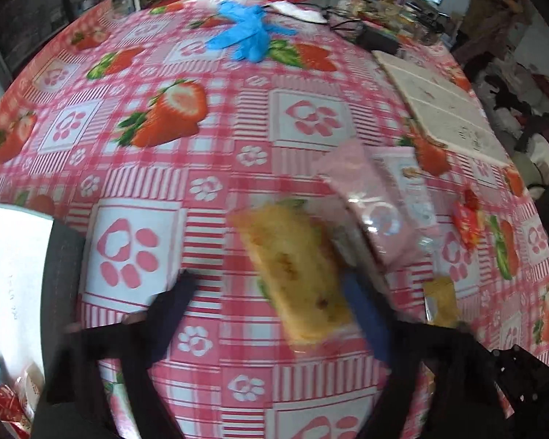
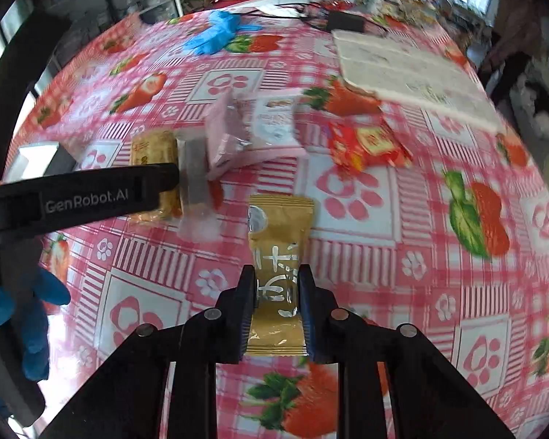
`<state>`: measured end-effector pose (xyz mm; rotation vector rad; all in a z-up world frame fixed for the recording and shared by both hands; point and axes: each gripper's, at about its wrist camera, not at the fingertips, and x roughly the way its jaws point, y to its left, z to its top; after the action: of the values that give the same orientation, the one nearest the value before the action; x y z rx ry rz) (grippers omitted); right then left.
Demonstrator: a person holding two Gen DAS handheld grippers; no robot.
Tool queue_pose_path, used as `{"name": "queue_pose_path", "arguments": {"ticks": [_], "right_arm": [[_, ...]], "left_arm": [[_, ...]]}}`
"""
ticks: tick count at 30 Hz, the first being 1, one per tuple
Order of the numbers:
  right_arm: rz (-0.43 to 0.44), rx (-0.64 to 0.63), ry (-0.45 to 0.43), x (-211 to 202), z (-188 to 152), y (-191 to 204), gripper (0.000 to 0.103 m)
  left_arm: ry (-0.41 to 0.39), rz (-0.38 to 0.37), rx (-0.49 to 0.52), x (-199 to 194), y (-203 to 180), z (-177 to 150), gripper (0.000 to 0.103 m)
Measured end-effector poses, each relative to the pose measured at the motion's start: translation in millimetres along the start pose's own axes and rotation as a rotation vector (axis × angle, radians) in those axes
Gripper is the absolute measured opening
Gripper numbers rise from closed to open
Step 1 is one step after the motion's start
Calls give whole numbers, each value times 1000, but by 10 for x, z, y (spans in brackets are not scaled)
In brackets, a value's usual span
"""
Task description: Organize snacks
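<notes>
My right gripper [image 2: 277, 281] is shut on a gold-brown snack packet [image 2: 280, 256] with white characters, held above the strawberry tablecloth [image 2: 384, 256]. My left gripper [image 1: 274, 292] holds a yellow cake in a clear wrapper [image 1: 296, 274] against its right finger; the jaws stand wide and the view is blurred. From the right wrist view the left gripper's finger [image 2: 91, 197] crosses that cake [image 2: 153, 175]. A pink packet [image 2: 230, 135], a white-labelled packet [image 2: 274, 120] and a red packet [image 2: 366, 146] lie on the cloth. The gold packet also shows in the left wrist view [image 1: 441, 301].
A white box [image 1: 7, 274] stands at the left, with a red packet [image 1: 7, 406] inside. Blue gloves [image 1: 245, 36] lie at the far side. A white foam board [image 2: 413, 73] lies at the far right. Cables and clutter line the back edge.
</notes>
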<state>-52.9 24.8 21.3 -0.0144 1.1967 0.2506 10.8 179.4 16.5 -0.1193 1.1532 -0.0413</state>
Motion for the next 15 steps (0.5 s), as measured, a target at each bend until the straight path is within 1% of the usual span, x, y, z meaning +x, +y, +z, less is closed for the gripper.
{"name": "queue_pose_path", "arguments": {"ticks": [1, 2, 4, 8, 9, 11, 13, 14, 15], "right_arm": [[17, 18, 1, -27, -28, -65, 24], [18, 30, 4, -58, -81, -128, 24], [6, 30, 7, -126, -189, -198, 24], [9, 54, 16, -273, -464, -371, 24], [12, 59, 18, -311, -542, -401, 24], [12, 56, 22, -386, -700, -430, 24], [14, 48, 26, -433, -815, -420, 24], [17, 40, 30, -463, -873, -409, 24], [29, 33, 34, -491, -916, -395, 25]], "left_arm": [[-3, -24, 10, -29, -28, -16, 45], [-3, -38, 16, -44, -57, -33, 43], [-9, -12, 29, -104, -85, -142, 43], [-24, -37, 54, -289, -63, -589, 43], [-31, -40, 54, -360, -32, -760, 43], [-33, -51, 41, -451, 26, -976, 43], [-28, -71, 27, -521, 82, -1142, 46], [-24, -73, 28, -543, 93, -1188, 51], [-16, -66, 44, -568, 96, -1223, 64]]}}
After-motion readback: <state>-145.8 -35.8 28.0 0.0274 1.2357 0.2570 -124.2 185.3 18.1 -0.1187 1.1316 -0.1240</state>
